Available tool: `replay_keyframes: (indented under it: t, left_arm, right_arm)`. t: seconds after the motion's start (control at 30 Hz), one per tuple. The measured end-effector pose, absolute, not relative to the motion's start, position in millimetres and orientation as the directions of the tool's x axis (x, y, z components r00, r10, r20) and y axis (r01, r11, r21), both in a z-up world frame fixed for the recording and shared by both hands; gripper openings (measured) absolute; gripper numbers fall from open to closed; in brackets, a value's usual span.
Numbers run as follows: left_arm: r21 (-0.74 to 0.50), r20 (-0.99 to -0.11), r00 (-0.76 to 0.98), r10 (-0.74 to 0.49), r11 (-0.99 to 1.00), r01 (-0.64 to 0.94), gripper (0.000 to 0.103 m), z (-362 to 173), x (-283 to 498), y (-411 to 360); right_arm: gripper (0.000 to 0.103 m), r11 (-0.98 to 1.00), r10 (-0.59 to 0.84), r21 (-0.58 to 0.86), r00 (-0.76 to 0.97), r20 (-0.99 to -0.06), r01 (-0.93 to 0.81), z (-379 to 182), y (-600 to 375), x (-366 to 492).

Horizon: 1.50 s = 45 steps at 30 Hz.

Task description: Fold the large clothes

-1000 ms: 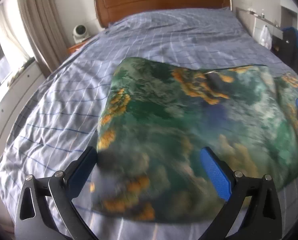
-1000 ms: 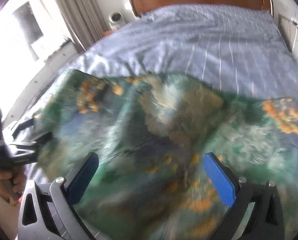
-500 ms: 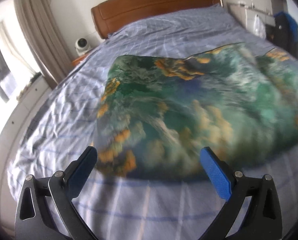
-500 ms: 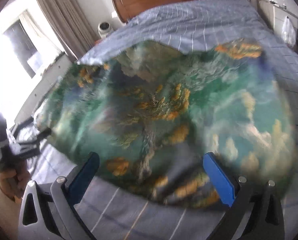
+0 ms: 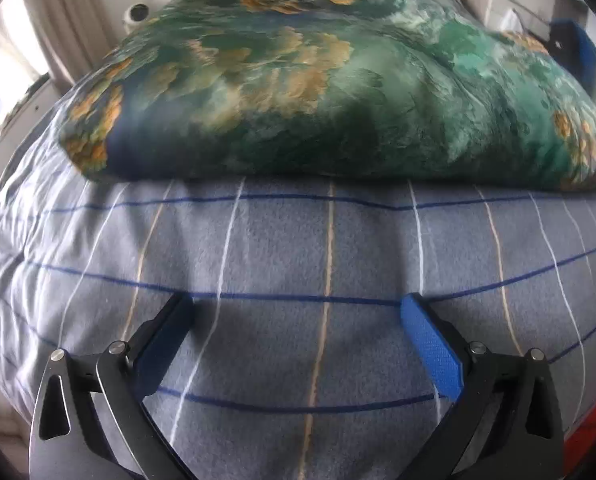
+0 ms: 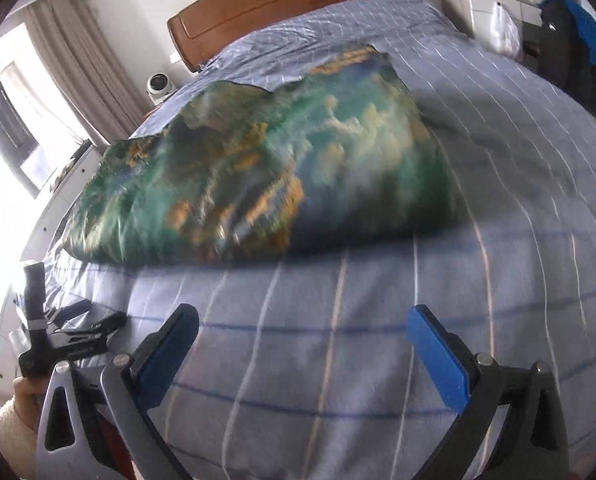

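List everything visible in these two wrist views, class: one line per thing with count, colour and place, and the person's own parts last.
folded garment: one, green with orange and white print, on the bed
bedspread: one, grey-blue with checked lines, covering the bed
headboard: one, brown wood, far end
curtain: one, beige, by the window
small camera: one, white, beside the headboard
left gripper: black and blue, open
right gripper: black and blue, open
hand: one, holding the left gripper

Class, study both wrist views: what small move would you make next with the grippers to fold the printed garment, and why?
Probably ease both forward to the near edge of the green printed garment. The left gripper and right gripper are open and empty over the checked bedspread, short of the cloth, which lies in a flat bundle with its near edge facing them.
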<state>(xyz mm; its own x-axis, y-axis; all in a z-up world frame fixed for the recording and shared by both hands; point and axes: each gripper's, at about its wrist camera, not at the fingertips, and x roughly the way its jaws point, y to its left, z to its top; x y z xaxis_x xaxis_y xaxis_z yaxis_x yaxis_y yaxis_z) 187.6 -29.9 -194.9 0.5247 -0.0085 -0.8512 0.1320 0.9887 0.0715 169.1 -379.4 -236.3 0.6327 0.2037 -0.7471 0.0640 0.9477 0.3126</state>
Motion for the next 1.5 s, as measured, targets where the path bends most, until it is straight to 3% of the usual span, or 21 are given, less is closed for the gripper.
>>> replay_keyframes:
  t: [0.87, 1.33, 1.5]
  left_arm:
    - [0.092, -0.861, 0.508, 0.014, 0.987, 0.128, 0.103, -217.6, 193.7, -37.4]
    - [0.077, -0.854, 0.521, 0.001, 0.989, 0.125, 0.103, -235.9, 191.3, -38.1]
    - [0.085, -0.847, 0.531, 0.004, 0.988, 0.129, 0.103, -238.9, 189.4, -36.7]
  right_arm:
    - [0.103, 0.941, 0.188, 0.306, 0.524, -0.831, 0.147, -286.4, -379.5, 161.2]
    - [0.103, 0.983, 0.046, 0.128, 0.504, -0.863, 0.129, -303.5, -352.1, 163.8]
    - [0.103, 0.984, -0.024, 0.063, 0.471, -0.882, 0.167, -274.8, -341.4, 165.1]
